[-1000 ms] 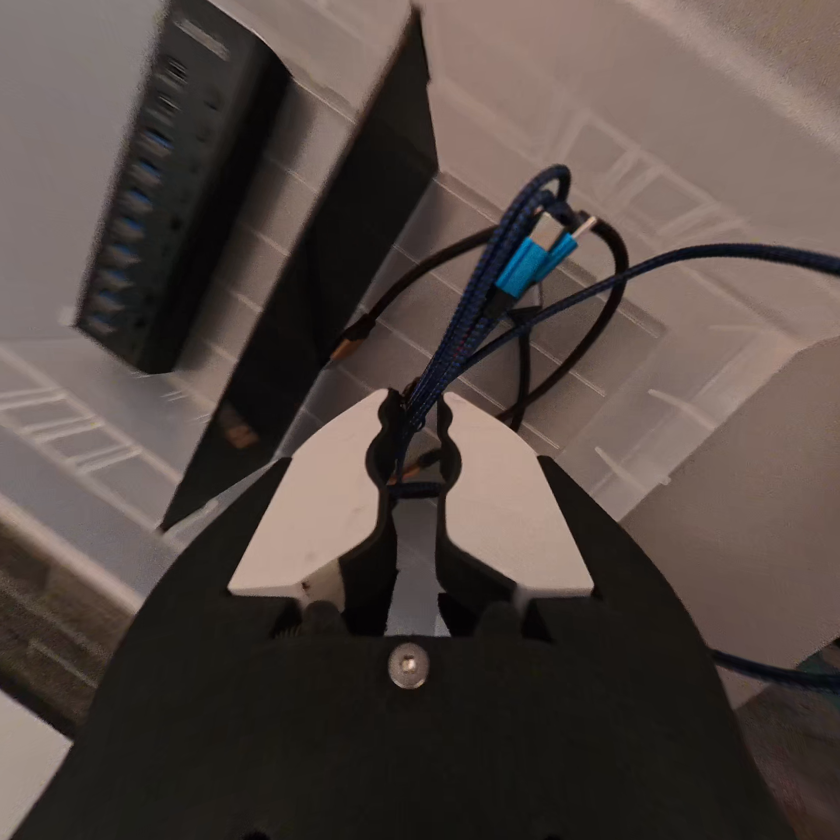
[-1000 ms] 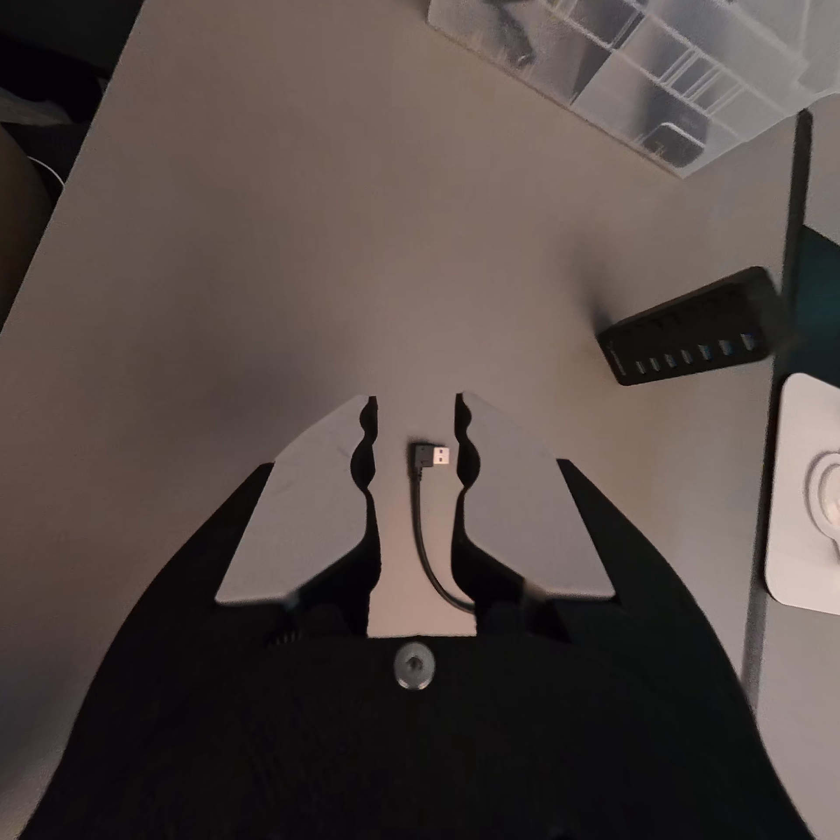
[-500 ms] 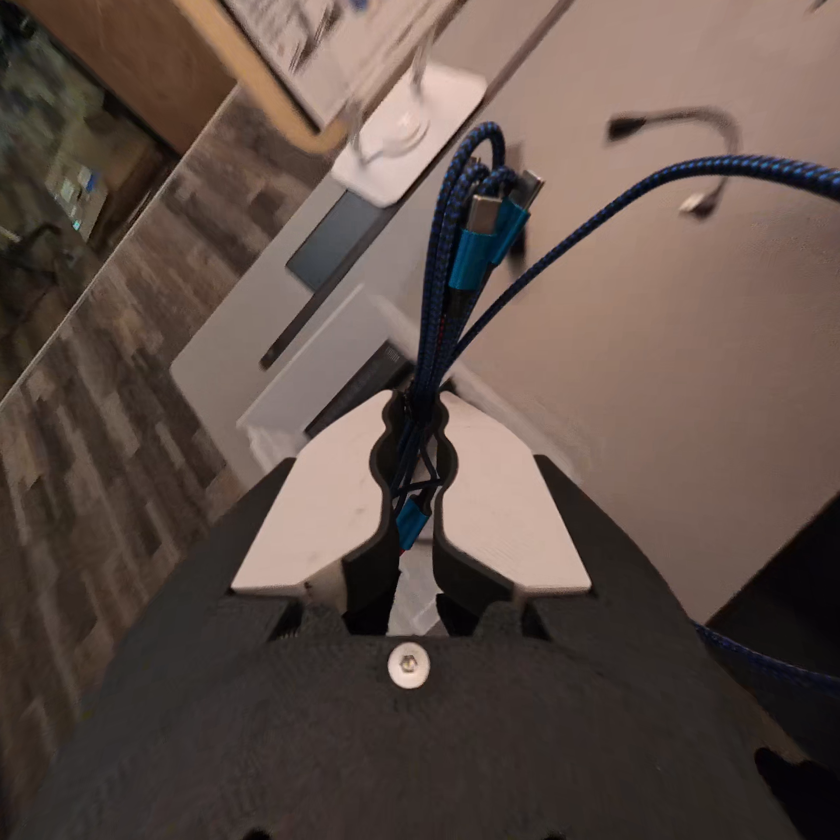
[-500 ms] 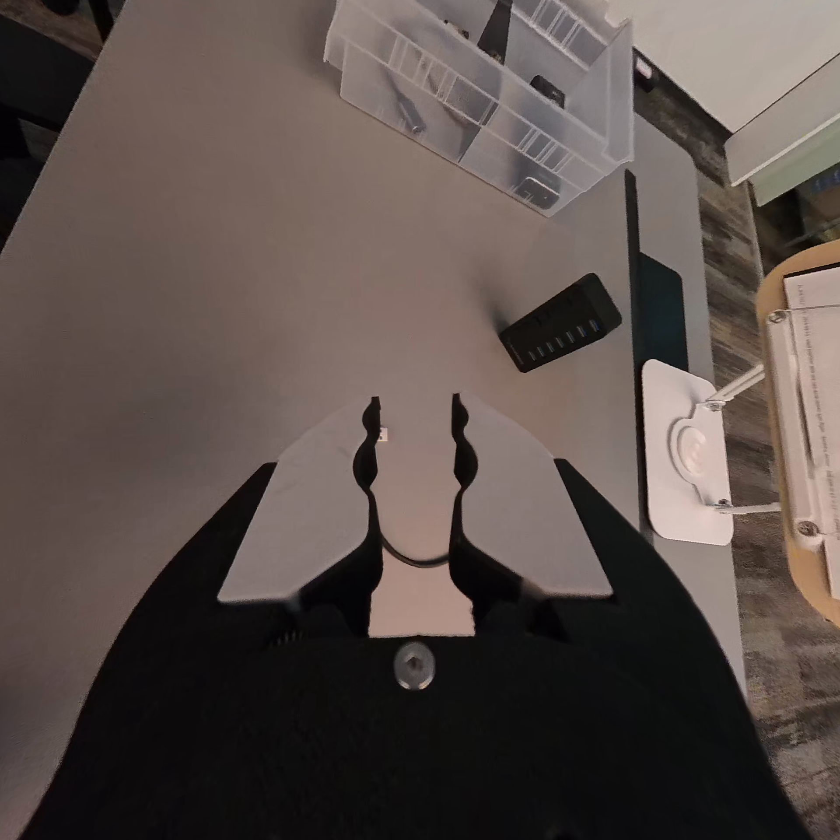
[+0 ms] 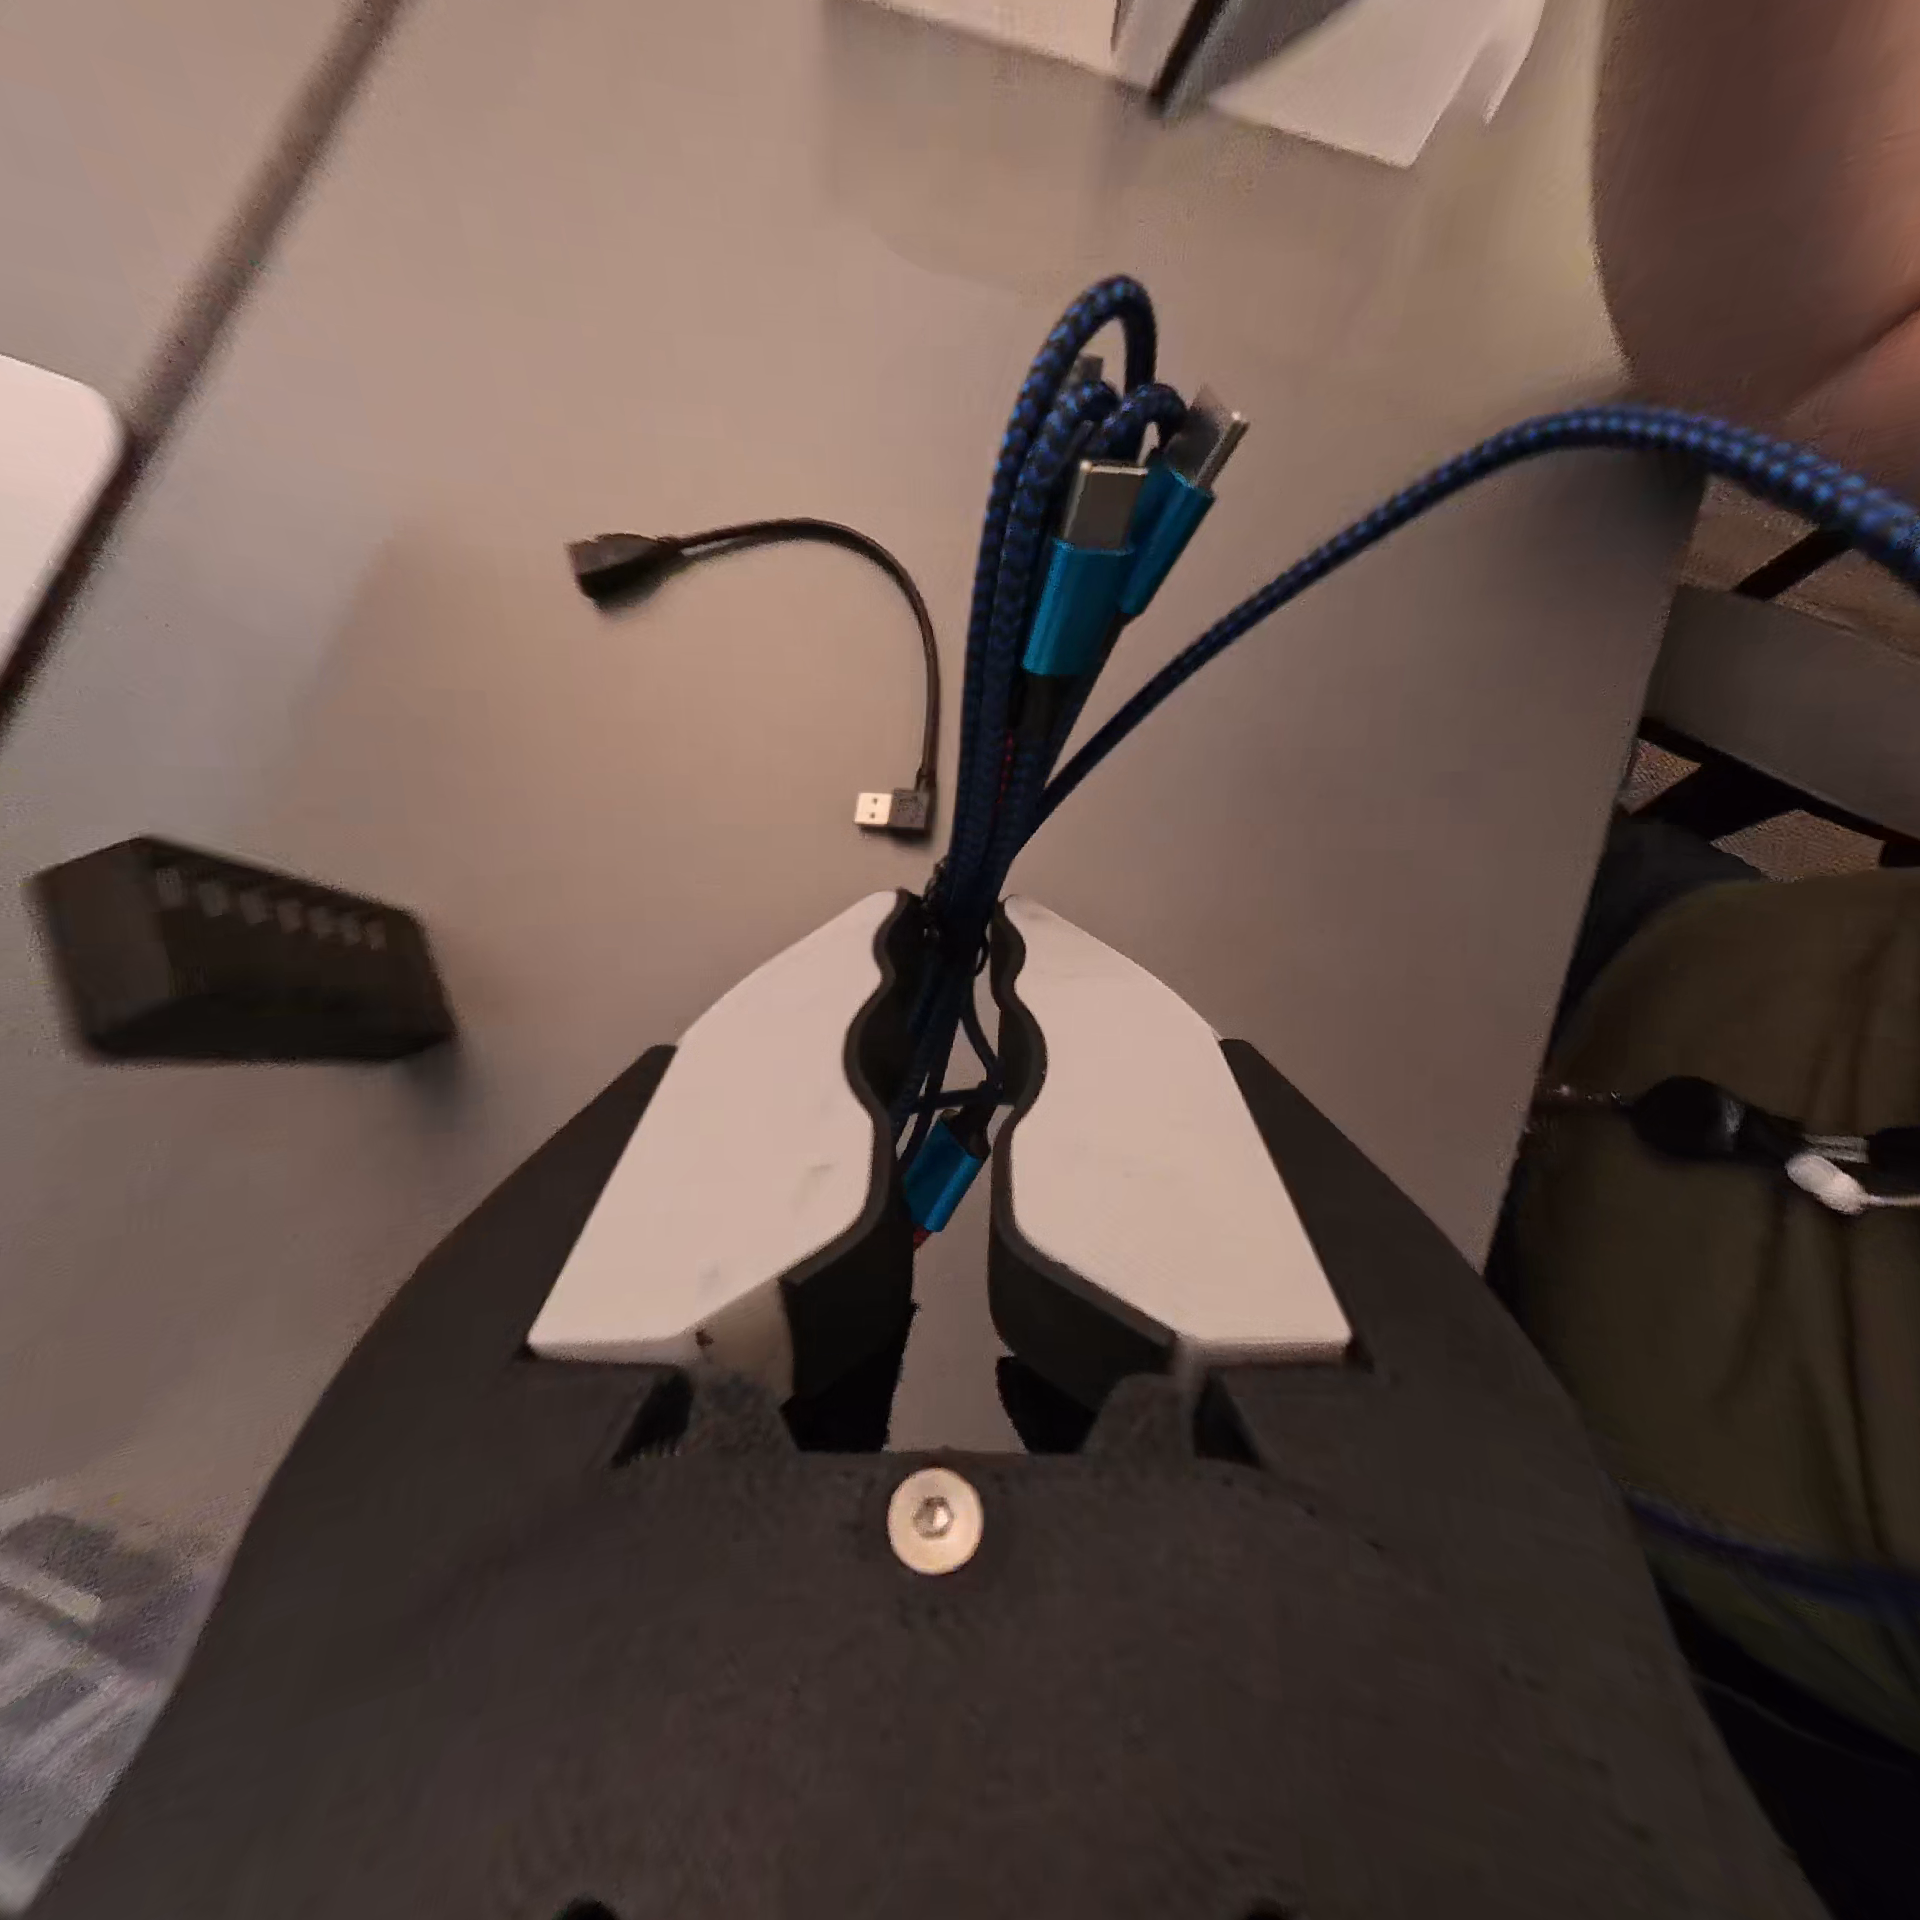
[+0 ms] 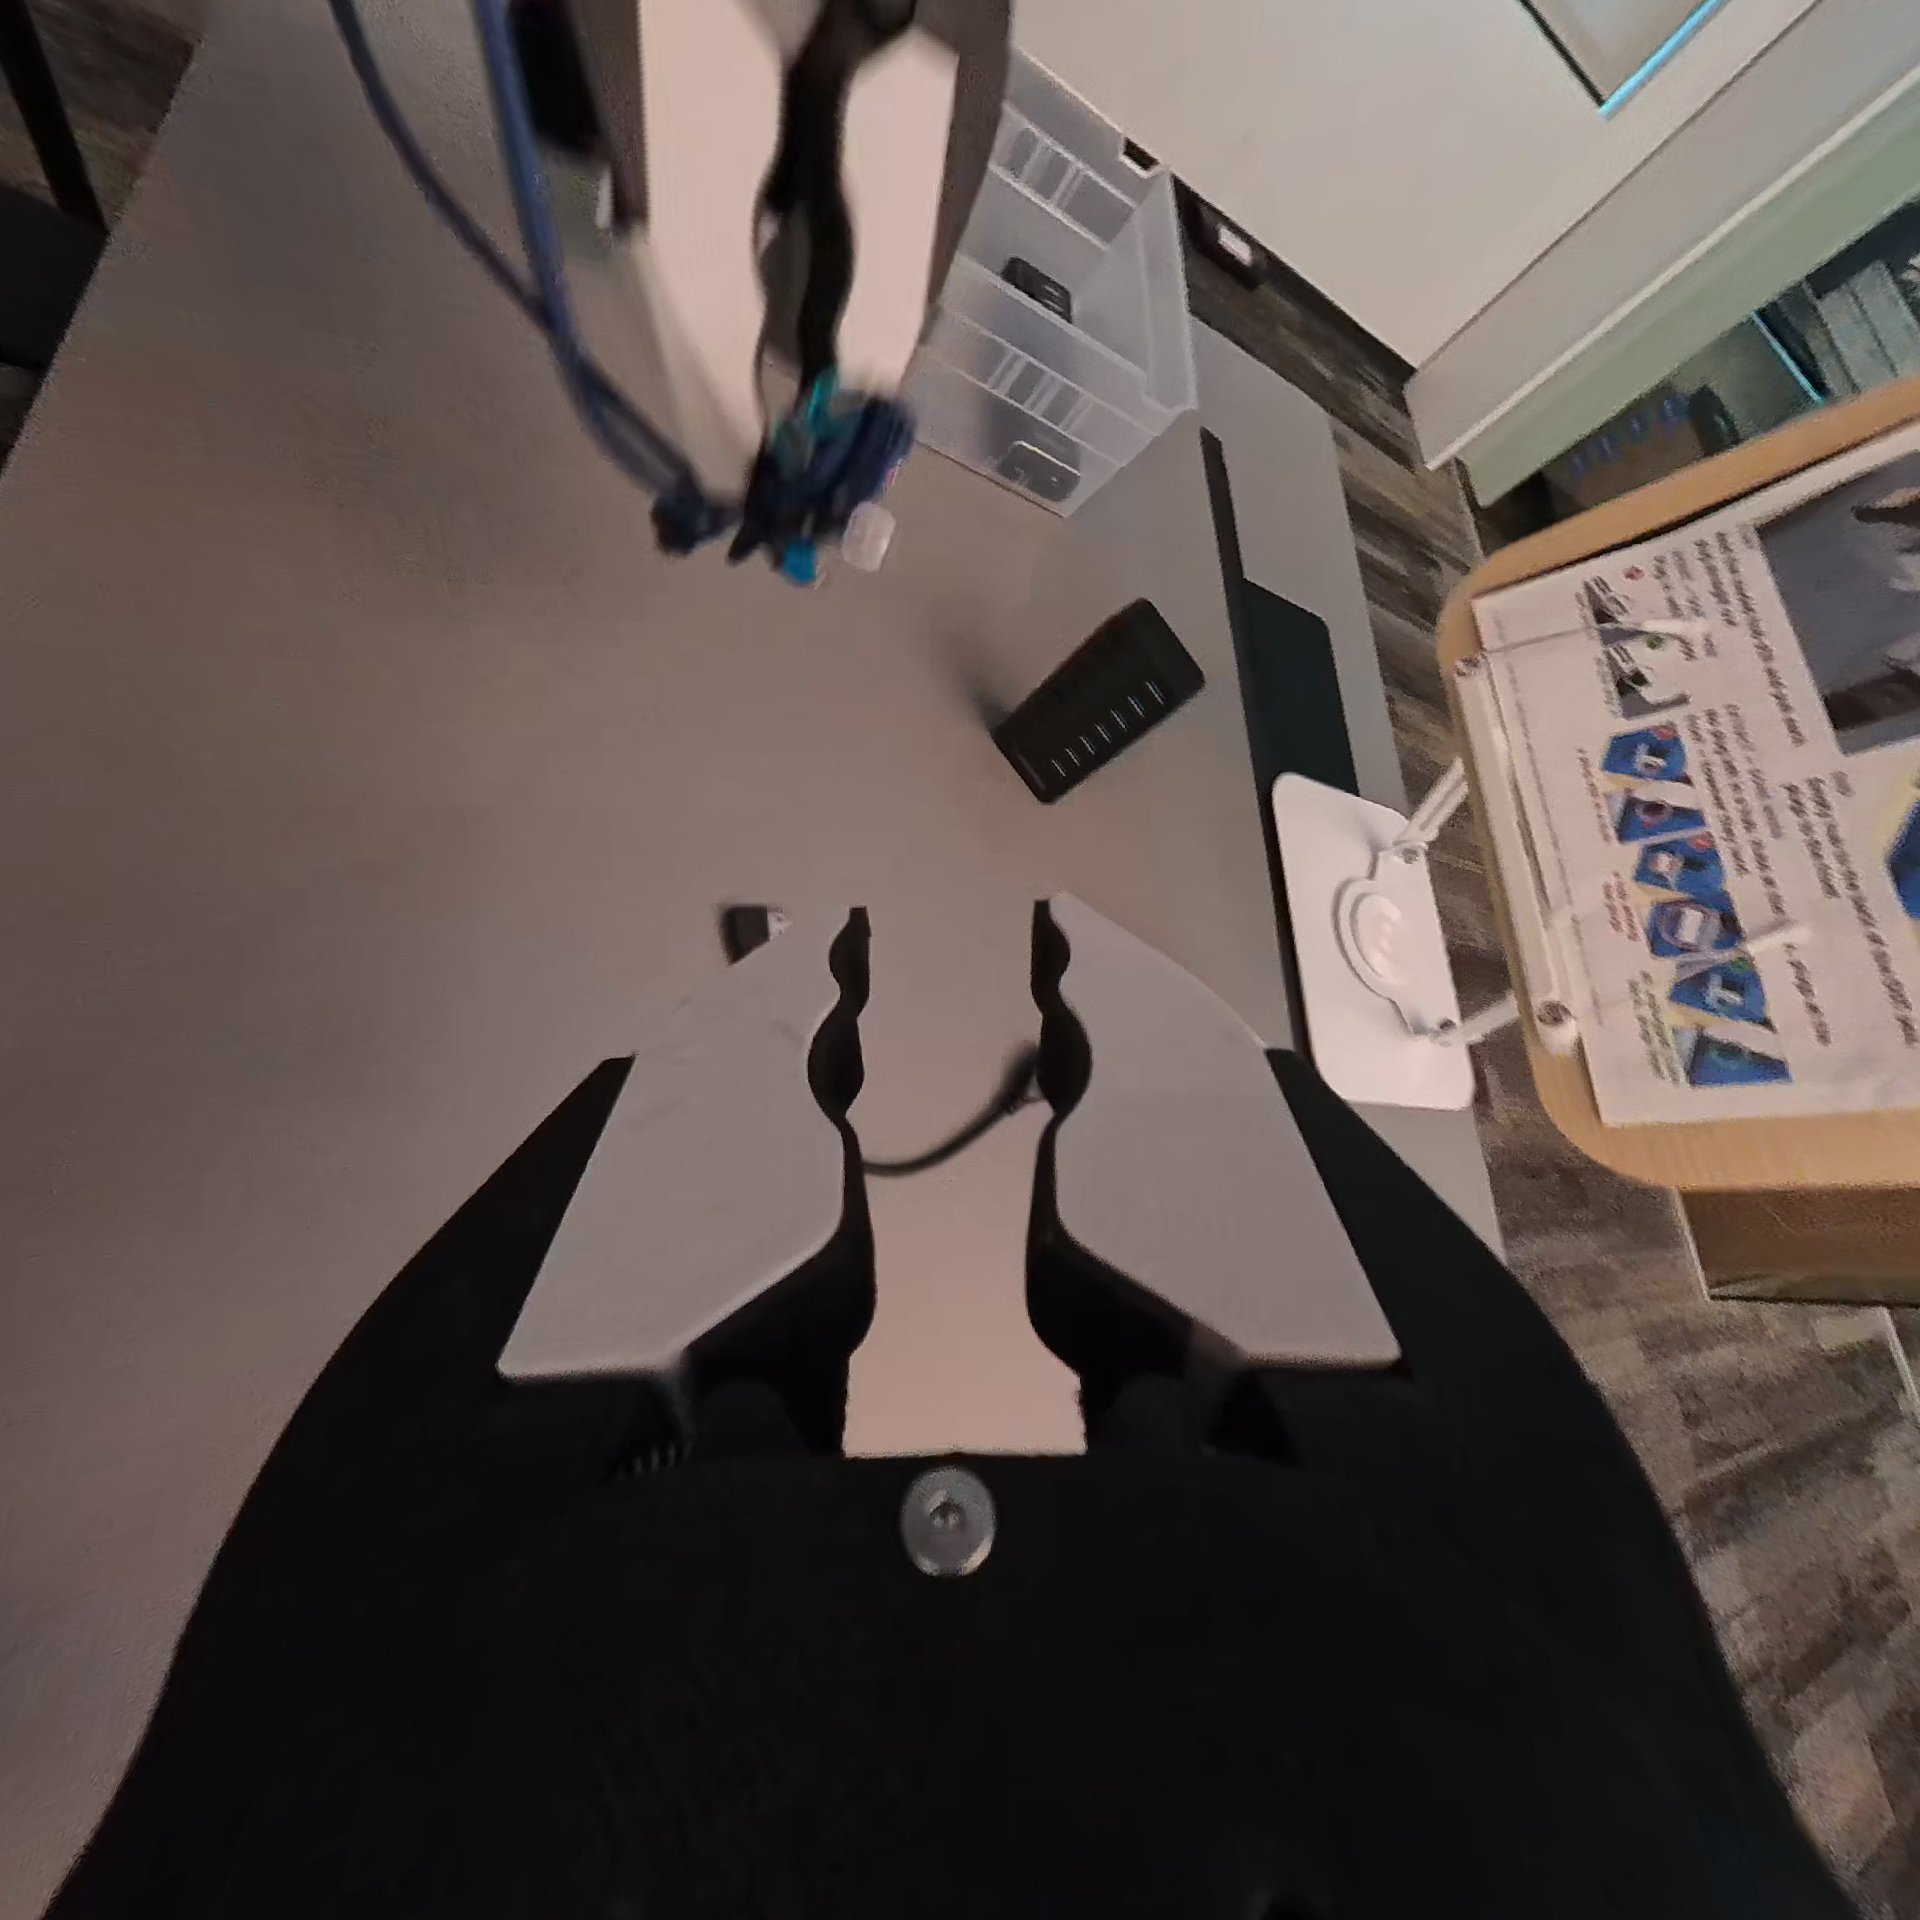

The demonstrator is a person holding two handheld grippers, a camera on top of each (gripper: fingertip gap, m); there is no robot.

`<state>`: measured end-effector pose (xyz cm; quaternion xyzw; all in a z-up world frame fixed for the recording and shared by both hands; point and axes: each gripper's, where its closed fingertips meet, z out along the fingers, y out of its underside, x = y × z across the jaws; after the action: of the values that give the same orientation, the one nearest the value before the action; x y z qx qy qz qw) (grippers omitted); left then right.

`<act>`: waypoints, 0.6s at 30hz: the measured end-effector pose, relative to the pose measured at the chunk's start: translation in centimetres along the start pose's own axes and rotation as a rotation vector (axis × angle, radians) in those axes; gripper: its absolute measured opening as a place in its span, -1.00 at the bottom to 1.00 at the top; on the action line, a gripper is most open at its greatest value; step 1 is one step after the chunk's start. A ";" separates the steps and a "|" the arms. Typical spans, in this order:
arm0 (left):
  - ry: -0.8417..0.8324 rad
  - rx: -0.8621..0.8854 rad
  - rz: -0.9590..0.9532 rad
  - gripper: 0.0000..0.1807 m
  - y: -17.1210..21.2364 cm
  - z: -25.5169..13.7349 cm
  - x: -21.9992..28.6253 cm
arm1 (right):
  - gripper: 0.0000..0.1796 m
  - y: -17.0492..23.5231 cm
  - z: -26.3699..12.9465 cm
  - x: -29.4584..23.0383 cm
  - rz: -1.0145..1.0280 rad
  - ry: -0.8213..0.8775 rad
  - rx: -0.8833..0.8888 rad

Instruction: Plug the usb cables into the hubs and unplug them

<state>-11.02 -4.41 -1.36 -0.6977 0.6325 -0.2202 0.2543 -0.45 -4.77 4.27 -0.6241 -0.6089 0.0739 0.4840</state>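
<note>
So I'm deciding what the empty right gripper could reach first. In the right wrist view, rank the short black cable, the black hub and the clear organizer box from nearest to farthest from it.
1. Short black cable: on the table, crossing the gap between the open right gripper's fingers.
2. Black hub: ahead, to the right.
3. Clear organizer box: farthest, at the table's far end.

Counted: two grippers, left (image 5: 951,914) and right (image 6: 945,914); one black hub (image 6: 1099,699); one short black cable (image 5: 894,613); one blue braided cable bundle (image 5: 1049,582), apparently three or four connectors; one clear organizer (image 6: 1070,343).
</note>
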 end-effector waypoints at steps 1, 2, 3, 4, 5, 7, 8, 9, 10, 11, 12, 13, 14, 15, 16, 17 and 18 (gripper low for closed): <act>-0.009 -0.028 0.006 -0.88 0.1 1.8 -0.2 | -0.67 0.5 -0.6 0.5 0.001 0.022 -0.008; -0.021 -0.058 0.023 -0.88 0.2 3.5 -0.3 | -0.67 1.0 -1.1 1.0 0.006 0.047 -0.016; -0.030 -0.087 0.040 -0.88 0.2 5.0 -0.3 | -0.67 1.4 -1.6 1.6 0.019 0.068 -0.019; -0.051 -0.115 0.055 -0.88 0.2 6.3 -0.5 | -0.67 1.7 -2.0 2.1 0.042 0.082 -0.012; -0.081 -0.149 0.077 -0.88 0.2 7.5 -0.7 | -0.67 1.9 -2.3 2.6 0.068 0.091 0.002; -0.146 -0.219 0.107 -0.88 0.0 9.4 -1.1 | -0.68 2.5 -2.8 3.7 0.118 0.122 0.009; -0.193 -0.252 0.118 -0.88 -0.1 10.1 -1.5 | -0.68 3.0 -2.9 4.2 0.138 0.136 0.002; -0.236 -0.288 0.127 -0.88 -0.3 10.7 -1.8 | -0.68 3.5 -3.0 4.6 0.157 0.144 -0.005; -0.267 -0.322 0.123 -0.88 -0.4 11.4 -2.1 | -0.68 4.0 -3.1 4.9 0.175 0.148 -0.010; -0.290 -0.340 0.112 -0.88 -0.6 12.0 -2.2 | -0.68 4.5 -3.1 5.2 0.197 0.156 -0.017; -0.302 -0.338 0.110 -0.88 -1.1 12.7 -2.1 | -0.68 5.2 -3.1 5.7 0.223 0.169 -0.031; -0.296 -0.337 0.116 -0.88 -1.5 13.4 -1.9 | -0.68 5.9 -3.1 6.1 0.252 0.185 -0.053; -0.278 -0.338 0.120 -0.88 -1.8 14.1 -1.5 | -0.68 6.9 -3.1 6.6 0.295 0.200 -0.083; -0.260 -0.329 0.123 -0.88 -2.1 14.9 -1.1 | -0.68 8.0 -3.1 7.0 0.352 0.211 -0.115; -0.251 -0.318 0.122 -0.88 -2.3 15.5 -0.9 | -0.68 9.0 -3.1 7.4 0.406 0.221 -0.141; -0.247 -0.314 0.122 -0.87 -2.4 16.0 -0.9 | -0.68 9.8 -3.1 7.7 0.446 0.230 -0.159; -0.241 -0.312 0.125 -0.87 -2.5 16.5 -0.8 | -0.68 10.3 -3.0 7.9 0.469 0.235 -0.166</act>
<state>1.15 -2.19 -12.53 -0.7093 0.6660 -0.0181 0.2303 10.65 2.39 2.63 -0.7897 -0.3916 0.0609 0.4682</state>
